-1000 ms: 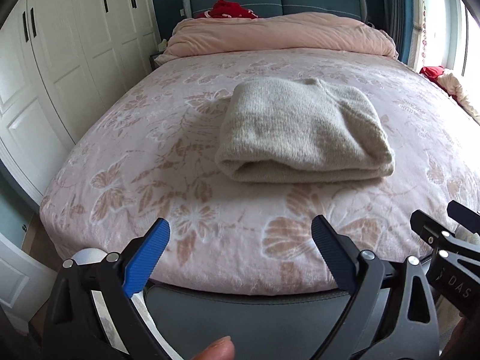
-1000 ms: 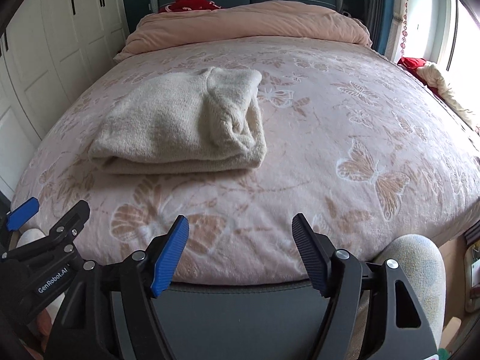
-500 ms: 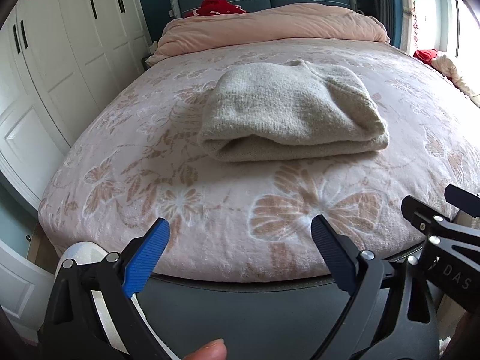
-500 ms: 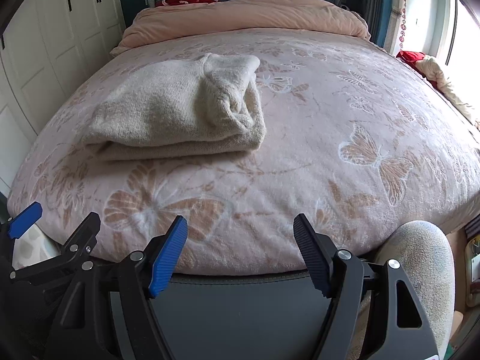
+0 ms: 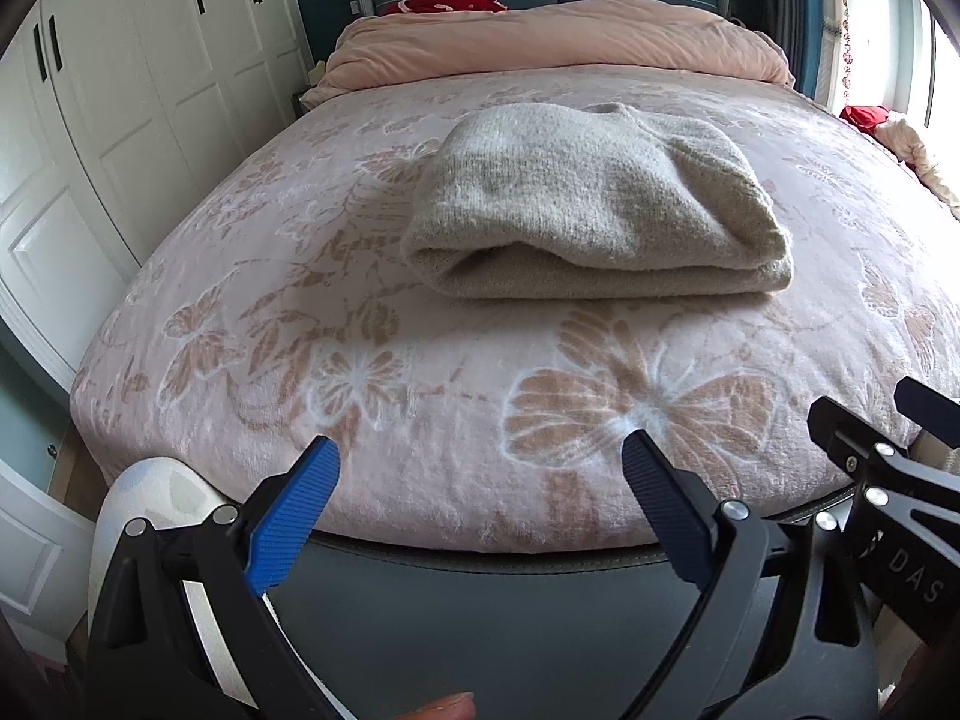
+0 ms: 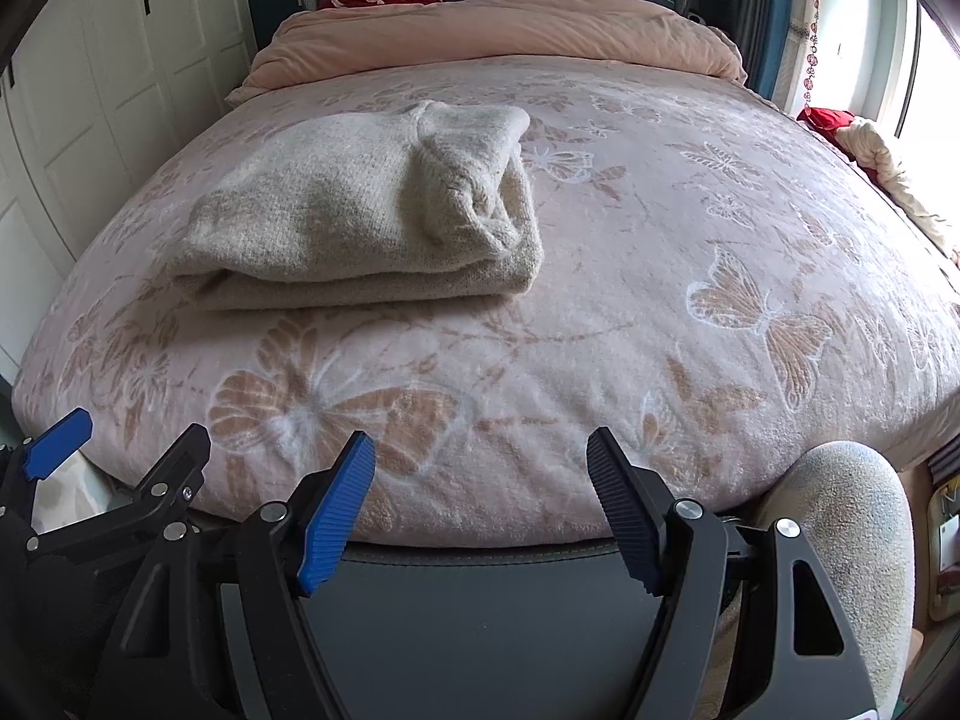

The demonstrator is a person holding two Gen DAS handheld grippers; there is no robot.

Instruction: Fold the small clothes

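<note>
By the bed's left edge stood a white wardrobe (image 5: 150, 120). The left tool (image 5: 480, 504) hung spread wide and empty beyond the foot edge — so did the right tool (image 6: 480, 492) beside it. The folded beige sweater (image 5: 588, 210) lay on the bed (image 5: 420, 396), left of centre, well apart from both.

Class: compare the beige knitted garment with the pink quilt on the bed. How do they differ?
The garment is beige knit, neatly folded flat; the quilt is smooth pink, loosely heaped. The garment lies mid-bed, the quilt at the headboard end. The garment looks smaller. Both rest on the floral bedspread.
</note>
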